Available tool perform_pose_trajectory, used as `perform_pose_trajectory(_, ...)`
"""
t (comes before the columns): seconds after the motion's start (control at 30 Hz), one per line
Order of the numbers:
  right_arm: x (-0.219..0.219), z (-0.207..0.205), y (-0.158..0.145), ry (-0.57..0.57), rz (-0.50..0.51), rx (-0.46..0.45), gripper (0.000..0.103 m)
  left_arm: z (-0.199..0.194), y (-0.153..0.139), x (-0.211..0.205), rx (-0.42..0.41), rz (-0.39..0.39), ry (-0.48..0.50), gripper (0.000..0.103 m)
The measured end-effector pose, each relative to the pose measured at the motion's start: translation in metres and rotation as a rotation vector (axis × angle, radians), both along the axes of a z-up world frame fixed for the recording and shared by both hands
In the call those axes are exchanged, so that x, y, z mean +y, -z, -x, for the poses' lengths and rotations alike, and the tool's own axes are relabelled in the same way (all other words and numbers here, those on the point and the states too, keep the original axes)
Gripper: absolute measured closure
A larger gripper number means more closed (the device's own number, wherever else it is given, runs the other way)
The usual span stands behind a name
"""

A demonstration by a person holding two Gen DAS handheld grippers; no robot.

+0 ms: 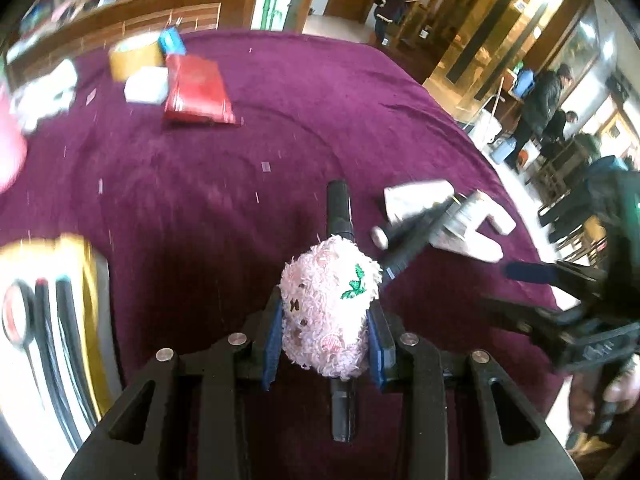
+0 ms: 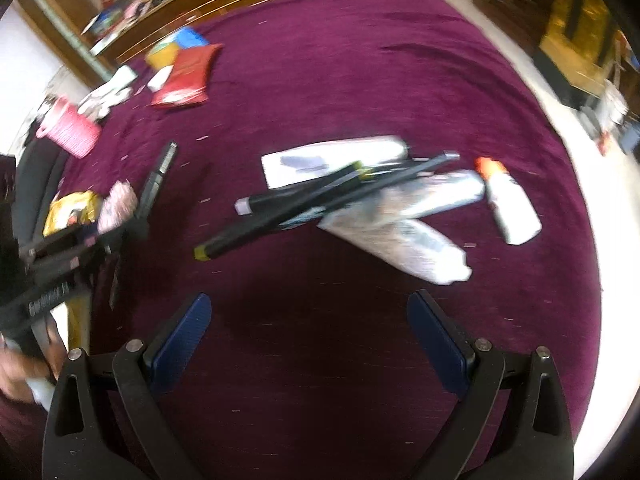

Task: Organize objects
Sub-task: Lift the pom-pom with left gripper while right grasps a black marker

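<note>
My left gripper (image 1: 326,308) is shut on a black pen with a fluffy pink cover (image 1: 328,280), and its blue pads press the fluff from both sides. The pen's black barrel (image 1: 338,208) sticks out past the fingers, above the purple tablecloth (image 1: 280,100). In the right wrist view, the same pink fluff (image 2: 118,204) shows at the far left. My right gripper (image 2: 312,340) is open with nothing between its fingers. It hangs over bare cloth, short of a crossed pile of dark pens (image 2: 320,200) lying on white tubes (image 2: 400,240).
A white bottle with an orange cap (image 2: 512,208) lies right of the pile. A pink basket (image 2: 74,132), red packet (image 2: 184,80), yellow tape roll (image 2: 162,54) and small boxes sit at the far left. A yellow packet (image 2: 70,210) lies near the left edge. People stand beyond the table.
</note>
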State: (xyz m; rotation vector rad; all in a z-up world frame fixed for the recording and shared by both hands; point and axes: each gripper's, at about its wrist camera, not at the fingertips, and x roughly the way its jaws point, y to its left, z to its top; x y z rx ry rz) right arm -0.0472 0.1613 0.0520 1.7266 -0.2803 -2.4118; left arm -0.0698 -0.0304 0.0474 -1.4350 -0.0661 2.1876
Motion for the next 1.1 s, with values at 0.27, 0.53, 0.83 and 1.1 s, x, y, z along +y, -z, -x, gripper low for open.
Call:
perform_pose_trajectory(0.27,-0.026,0.001,0.010,-0.019,0.014,-0.034,0.004,-0.037,0.022,-0.004,-0.069,0.017,0.005,0.068)
perform_pose_trajectory(0.53,-0.041,-0.006,0.005,-0.016,0.002,-0.029,0.004,-0.034,0.028,-0.005,-0.062,-0.012,0.005,0.068)
perform_pose_trajectory(0.83,-0.044,-0.017,0.001,0.010,-0.023,-0.025,0.004,-0.044,0.028,0.000,0.008,0.031,0.007,0.074)
perform_pose_trajectory(1.1,-0.079,-0.021,0.016,-0.050,-0.068,-0.025,0.004,-0.083,-0.020,-0.069,0.044,-0.053,-0.110,0.074)
